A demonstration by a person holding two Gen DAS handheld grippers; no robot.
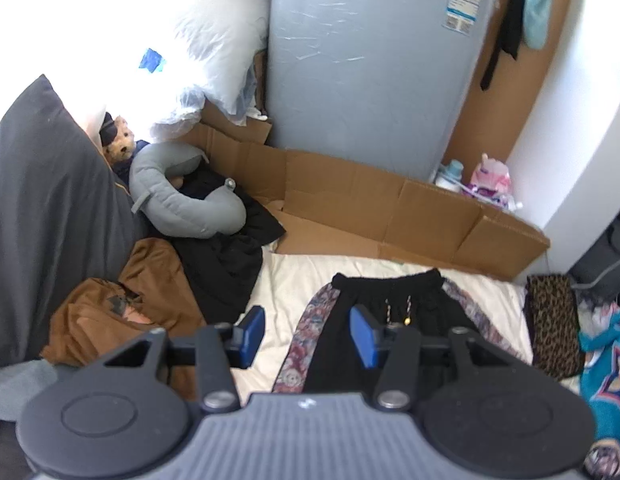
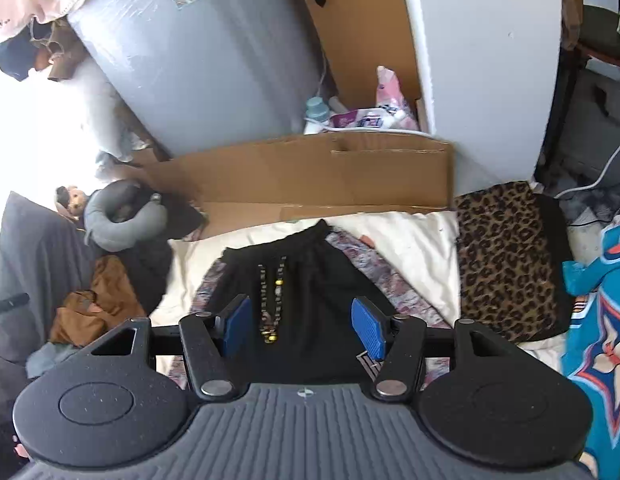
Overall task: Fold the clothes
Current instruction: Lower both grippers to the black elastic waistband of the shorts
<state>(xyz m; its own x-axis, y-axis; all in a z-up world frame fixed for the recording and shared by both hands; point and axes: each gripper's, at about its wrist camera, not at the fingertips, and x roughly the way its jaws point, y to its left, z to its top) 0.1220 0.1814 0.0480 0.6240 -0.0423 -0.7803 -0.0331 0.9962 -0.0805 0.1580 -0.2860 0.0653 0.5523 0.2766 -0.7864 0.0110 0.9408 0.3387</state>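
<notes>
Black shorts (image 1: 405, 320) with patterned side stripes and a beaded drawstring lie flat on the cream sheet (image 1: 286, 284), waistband toward the far side. They also show in the right wrist view (image 2: 310, 300). My left gripper (image 1: 308, 336) is open and empty, hovering above the shorts' left side stripe. My right gripper (image 2: 304, 326) is open and empty, hovering above the middle of the shorts near the drawstring (image 2: 272, 300).
A cardboard sheet (image 1: 389, 208) stands behind the bed against a wrapped grey mattress (image 1: 369, 60). A brown garment (image 1: 126, 312), a black garment (image 1: 226, 264) and a grey neck pillow (image 1: 178, 196) lie left. A leopard-print cloth (image 2: 505, 256) and a teal blanket (image 2: 601, 320) lie right.
</notes>
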